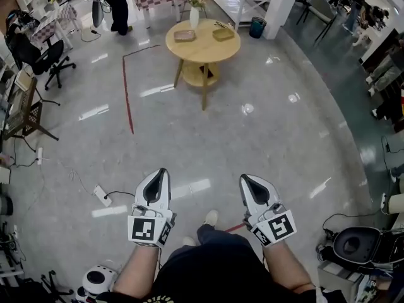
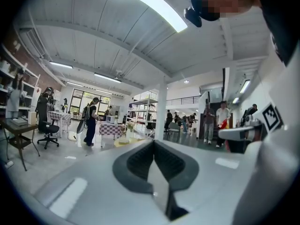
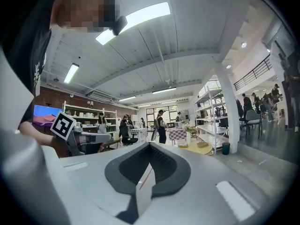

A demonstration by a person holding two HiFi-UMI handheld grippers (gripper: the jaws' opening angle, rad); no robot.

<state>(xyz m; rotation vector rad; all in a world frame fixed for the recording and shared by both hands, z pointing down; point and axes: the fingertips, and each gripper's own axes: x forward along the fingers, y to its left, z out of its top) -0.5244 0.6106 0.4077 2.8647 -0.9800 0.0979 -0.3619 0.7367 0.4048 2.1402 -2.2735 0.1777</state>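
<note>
Both grippers are held side by side at waist height over a glossy grey floor, pointing forward. My left gripper (image 1: 161,172) (image 2: 153,142) is shut, its jaws meeting at the tip with nothing between them. My right gripper (image 1: 243,178) (image 3: 150,144) is also shut and empty. Neither touches anything. A round wooden table (image 1: 203,49) stands a few steps ahead, carrying a white vase (image 1: 194,17) with flowers and two small trays (image 1: 185,35). The same table (image 3: 204,146) shows far off in the right gripper view.
A red tape line (image 1: 126,93) runs across the floor left of the table. A power strip (image 1: 101,195) and cables lie at the left. An office chair (image 1: 47,59), shelving and a person (image 1: 117,5) stand at the back left. A black round appliance (image 1: 356,245) sits at the lower right.
</note>
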